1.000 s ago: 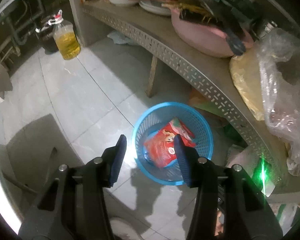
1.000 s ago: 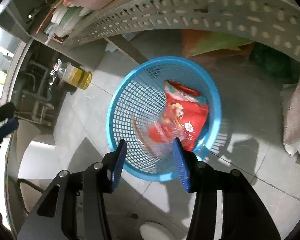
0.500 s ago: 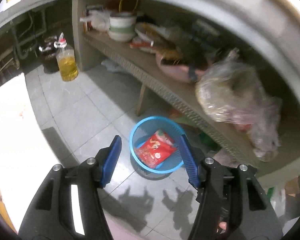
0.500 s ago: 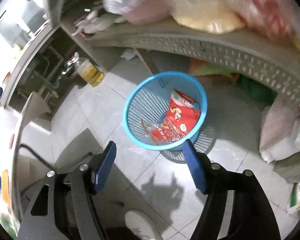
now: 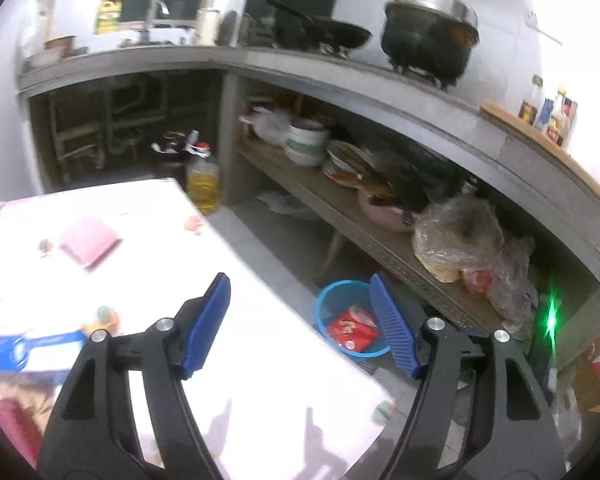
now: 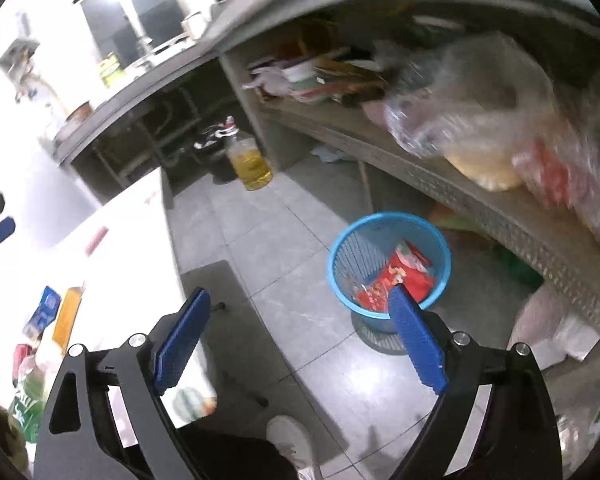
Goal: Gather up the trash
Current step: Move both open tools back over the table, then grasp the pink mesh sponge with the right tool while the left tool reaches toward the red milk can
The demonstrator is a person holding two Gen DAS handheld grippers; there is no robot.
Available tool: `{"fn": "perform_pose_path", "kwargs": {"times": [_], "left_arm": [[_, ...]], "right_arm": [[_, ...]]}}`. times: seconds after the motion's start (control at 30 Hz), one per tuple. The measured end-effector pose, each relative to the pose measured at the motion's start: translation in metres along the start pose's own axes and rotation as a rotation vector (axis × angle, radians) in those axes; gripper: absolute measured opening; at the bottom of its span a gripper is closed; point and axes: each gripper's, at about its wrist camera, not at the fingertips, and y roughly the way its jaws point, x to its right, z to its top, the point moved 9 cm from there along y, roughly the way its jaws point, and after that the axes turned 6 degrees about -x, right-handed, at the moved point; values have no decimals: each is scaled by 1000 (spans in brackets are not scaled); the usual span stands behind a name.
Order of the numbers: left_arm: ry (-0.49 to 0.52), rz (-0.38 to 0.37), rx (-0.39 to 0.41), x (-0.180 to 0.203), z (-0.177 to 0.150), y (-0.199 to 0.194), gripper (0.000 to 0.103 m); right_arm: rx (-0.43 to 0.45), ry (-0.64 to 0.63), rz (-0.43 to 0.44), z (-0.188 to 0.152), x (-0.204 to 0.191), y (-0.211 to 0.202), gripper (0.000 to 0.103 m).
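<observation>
Two grippers hang with nothing between their fingers: the left gripper and the right gripper, both with jaws wide apart and just been opening; the red snack wrapper lies inside the blue basket on the tiled floor, below the shelf.

Right of the right claw, the plastic bag on the shelf is motion-blurred, contents unreadable.
</observation>
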Motion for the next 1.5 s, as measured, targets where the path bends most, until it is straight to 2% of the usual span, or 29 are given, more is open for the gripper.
{"fn": "perform_pose_path", "kwargs": {"times": [0.17,0.27,0.47,0.63,0.87,1.03,1.2,1.37,1.5], "left_arm": [[-43,54,57,-44,-28,-49,77],[-73,109,59,-80,-50,-72,79],[-195,212,66,-158,-82,-117,79],[-255,253,103,-195,-98,-147,79],[-283,306,118,-222,-115,-165,79],[-300,327,119,-241,-122,-170,80],[-313,342,120,-257,-123,-169,80],[-324,352,117,-268,-122,-165,80],[-321,334,106,-272,-124,-158,80]], "right_arm": [[20,-128,17,1,-51,-25,88],[20,-177,45,-4,-75,-36,88],[1,-288,97,-9,-135,-43,88],[-29,-381,180,-11,-193,-42,88],[-74,-487,285,-4,-262,-34,88],[-143,-536,381,4,-305,-16,88],[-207,-594,427,27,-352,21,88],[-248,-728,425,45,-415,74,88],[-288,-883,367,54,-462,136,88]]}}
